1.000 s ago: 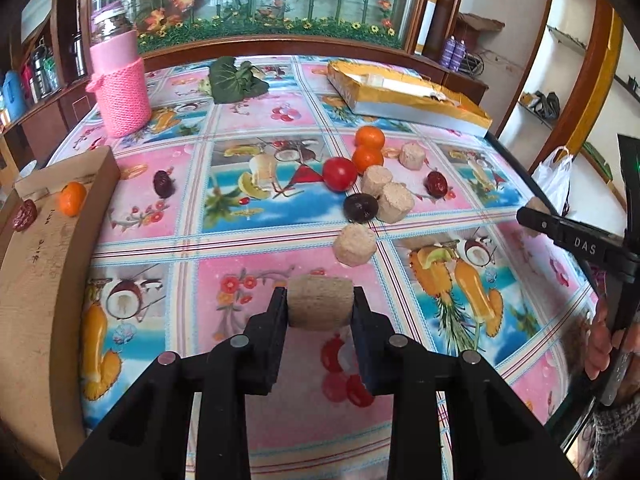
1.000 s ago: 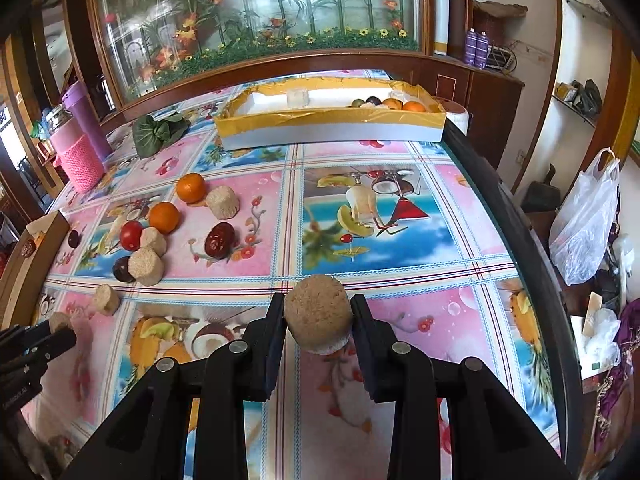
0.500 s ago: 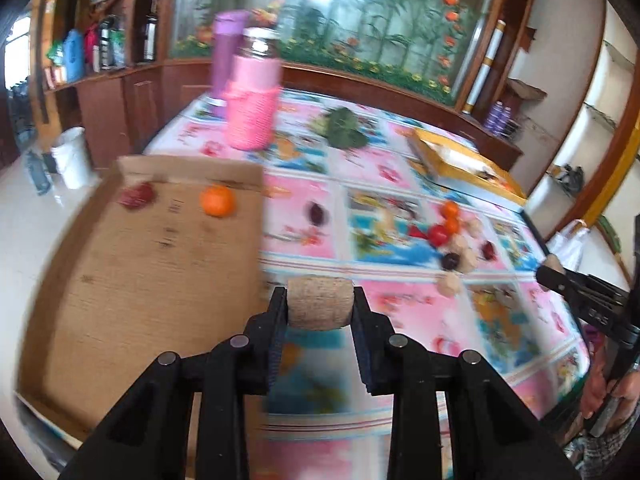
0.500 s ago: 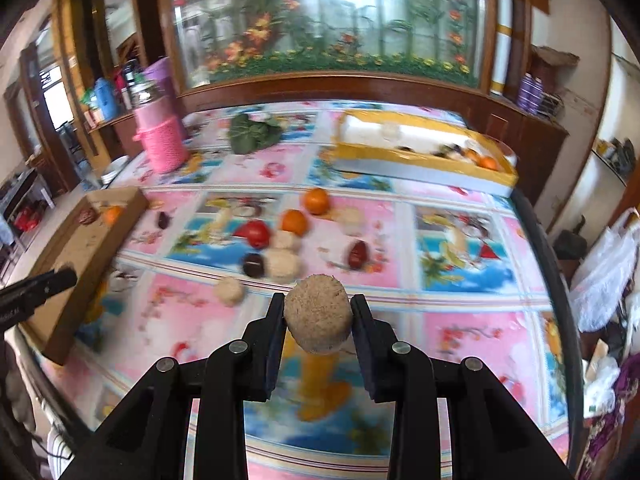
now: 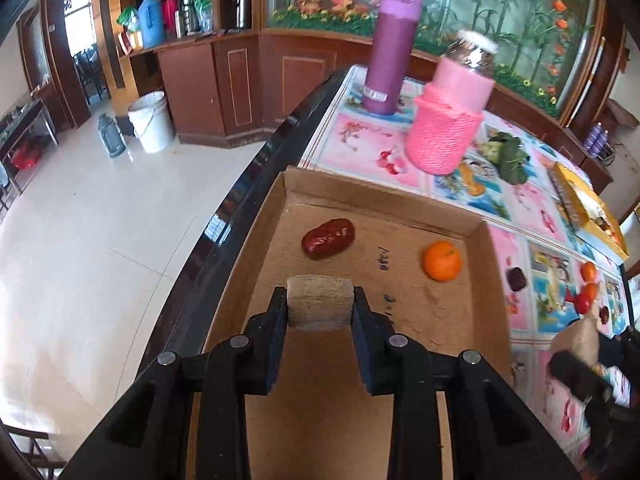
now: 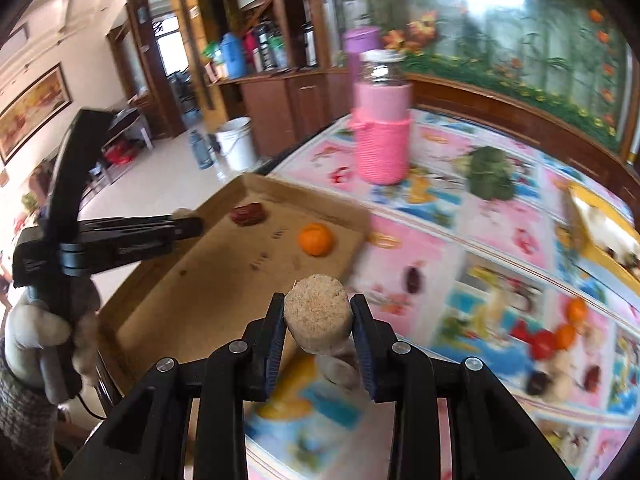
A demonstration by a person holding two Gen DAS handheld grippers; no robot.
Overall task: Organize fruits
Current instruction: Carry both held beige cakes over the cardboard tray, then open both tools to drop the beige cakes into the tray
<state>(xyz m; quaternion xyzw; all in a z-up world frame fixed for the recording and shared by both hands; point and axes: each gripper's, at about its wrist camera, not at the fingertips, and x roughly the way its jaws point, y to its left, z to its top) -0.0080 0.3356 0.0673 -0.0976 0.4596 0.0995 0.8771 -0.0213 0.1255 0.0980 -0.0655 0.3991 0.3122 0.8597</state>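
My left gripper (image 5: 320, 308) is shut on a tan cork-like cylinder (image 5: 320, 306) and holds it above the cardboard tray (image 5: 400, 216) at the table's left edge. In the tray lie a red date (image 5: 329, 238) and an orange (image 5: 442, 261). My right gripper (image 6: 318, 320) is shut on a second tan cylinder (image 6: 318, 318), just right of the tray (image 6: 160, 312). The left gripper shows in the right wrist view (image 6: 188, 226) over the tray, near the date (image 6: 248, 214) and the orange (image 6: 316, 239). More fruit (image 6: 552, 340) lies blurred at the right.
A pink wrapped jar (image 5: 448, 128) and a purple bottle (image 5: 390, 48) stand behind the tray. A green leafy bundle (image 5: 508, 156) and a yellow-rimmed box (image 5: 588, 208) lie farther right. A dark date (image 5: 515, 278) lies on the cloth. The black table edge (image 5: 240, 200) drops to the floor.
Both grippers have swung left with their cylinders. The left one has moved from in front of the tray to over it. The right one has moved from mid-table to beside the tray.
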